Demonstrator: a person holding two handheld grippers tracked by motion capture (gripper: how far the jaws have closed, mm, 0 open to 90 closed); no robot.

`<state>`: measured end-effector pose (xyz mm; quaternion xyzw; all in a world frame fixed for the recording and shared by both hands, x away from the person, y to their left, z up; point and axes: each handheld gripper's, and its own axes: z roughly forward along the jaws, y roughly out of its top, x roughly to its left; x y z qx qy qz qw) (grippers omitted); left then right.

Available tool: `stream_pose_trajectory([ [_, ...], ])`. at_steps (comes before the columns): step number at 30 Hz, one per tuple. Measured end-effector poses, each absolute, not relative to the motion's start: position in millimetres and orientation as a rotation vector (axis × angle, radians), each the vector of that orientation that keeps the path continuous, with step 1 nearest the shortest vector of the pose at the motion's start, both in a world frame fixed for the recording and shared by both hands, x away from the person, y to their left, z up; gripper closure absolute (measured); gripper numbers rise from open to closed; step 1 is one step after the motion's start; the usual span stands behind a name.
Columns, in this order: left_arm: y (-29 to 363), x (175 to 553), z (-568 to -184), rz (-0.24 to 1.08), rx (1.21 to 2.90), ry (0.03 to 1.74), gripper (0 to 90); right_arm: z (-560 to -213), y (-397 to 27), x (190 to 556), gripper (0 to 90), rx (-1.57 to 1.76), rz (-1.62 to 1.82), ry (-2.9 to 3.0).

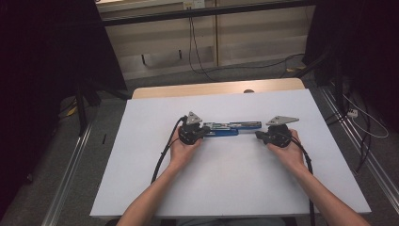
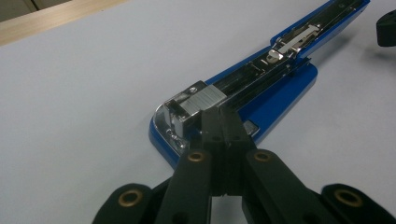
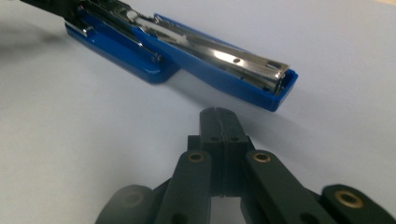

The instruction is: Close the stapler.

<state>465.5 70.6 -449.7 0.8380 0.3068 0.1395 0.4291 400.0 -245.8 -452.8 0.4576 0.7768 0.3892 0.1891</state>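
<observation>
A blue plastic stapler with a metal staple channel (image 1: 230, 127), swung fully open, is laid flat on the white table sheet (image 1: 226, 188) between the two grippers. The left gripper (image 1: 201, 131) is held with its jaws pressed together, nothing clamped between them; their tips are set against the stapler's metal front end. The right gripper (image 1: 258, 135) is likewise closed and empty, its tips kept just short of the far blue end of the opened stapler
</observation>
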Motion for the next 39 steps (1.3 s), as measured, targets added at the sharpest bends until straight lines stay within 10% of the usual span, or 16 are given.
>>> stream_pose_trajectory([
  [39,69.4,464.6,-450.8,0.353,2.085,0.764,90.0,-458.6,-241.4,420.8,90.0,1.381,1.028,2.174],
])
